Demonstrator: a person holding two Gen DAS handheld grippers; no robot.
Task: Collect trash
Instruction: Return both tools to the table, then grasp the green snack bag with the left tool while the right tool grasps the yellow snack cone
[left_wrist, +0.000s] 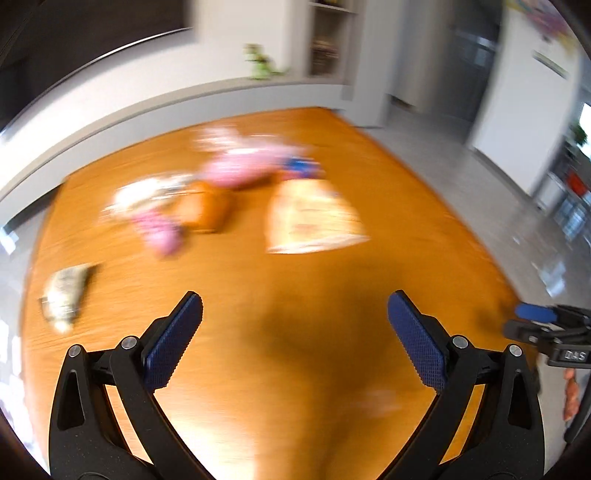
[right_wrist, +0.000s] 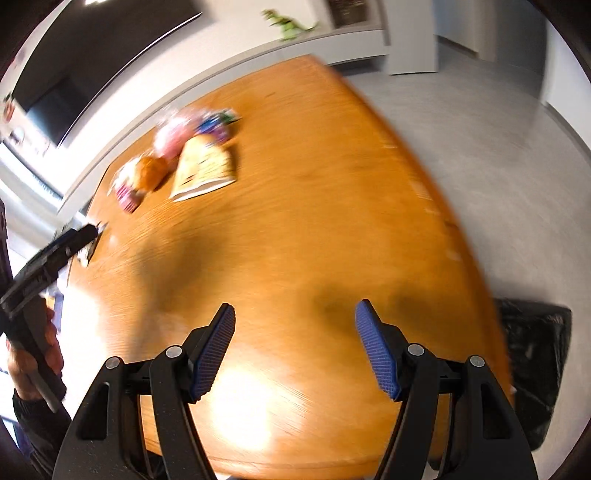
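Left gripper (left_wrist: 294, 306) empty, right gripper (right_wrist: 294, 314) empty

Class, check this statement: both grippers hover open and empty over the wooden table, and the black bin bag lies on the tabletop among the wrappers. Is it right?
One thing is wrong: the black bin bag is not on the wooden table; the right wrist view shows it beyond the table's right edge. The left gripper and right gripper do hover open and empty, with the wrappers lying on the tabletop.

blurred: wrappers (left_wrist: 221, 192) on table (left_wrist: 332, 314) | cut off: black bin bag (right_wrist: 535, 362)
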